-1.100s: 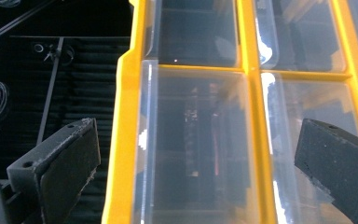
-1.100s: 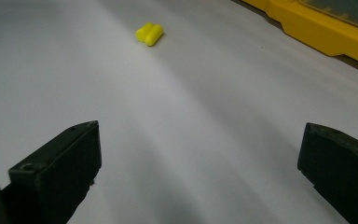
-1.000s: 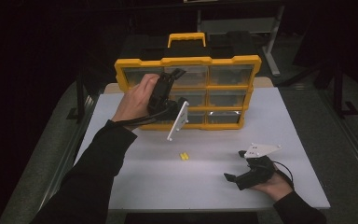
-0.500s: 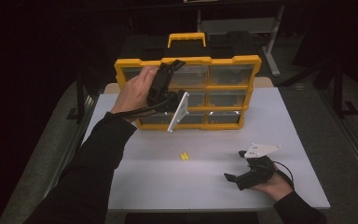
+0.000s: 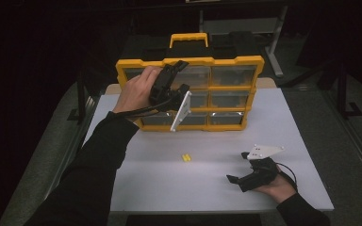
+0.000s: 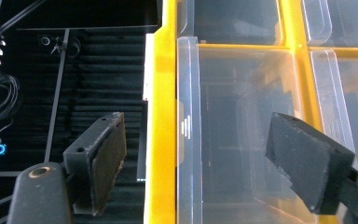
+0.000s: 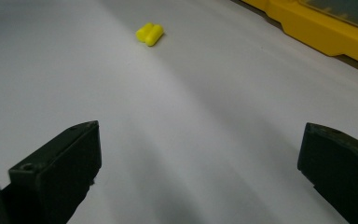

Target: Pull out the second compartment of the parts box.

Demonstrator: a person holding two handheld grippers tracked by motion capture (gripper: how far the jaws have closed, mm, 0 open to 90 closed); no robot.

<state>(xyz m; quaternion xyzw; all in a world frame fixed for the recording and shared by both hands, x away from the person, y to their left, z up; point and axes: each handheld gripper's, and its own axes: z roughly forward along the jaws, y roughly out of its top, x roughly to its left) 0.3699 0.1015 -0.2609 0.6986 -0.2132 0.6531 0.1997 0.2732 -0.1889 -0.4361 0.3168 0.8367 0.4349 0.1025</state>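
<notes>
Drawer (image 6: pixel 242 140) at the organizer's (image 5: pixel 252 63) left edge sits between the closing, not yet gripping left hand-held gripper (image 6: pixel 214 154); next, clamp and pull. Right hand-held gripper (image 7: pixel 200 172) rests released on counter (image 5: pixel 283 117)

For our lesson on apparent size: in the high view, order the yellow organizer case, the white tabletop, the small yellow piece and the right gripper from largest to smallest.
1. white tabletop
2. yellow organizer case
3. right gripper
4. small yellow piece

We are wearing black long sleeves (image 5: pixel 89 174); both grippers, left gripper (image 5: pixel 179 67) and right gripper (image 5: pixel 232 180), are showing black bodies, grey three-cornered plates, trailing black cables.
</notes>
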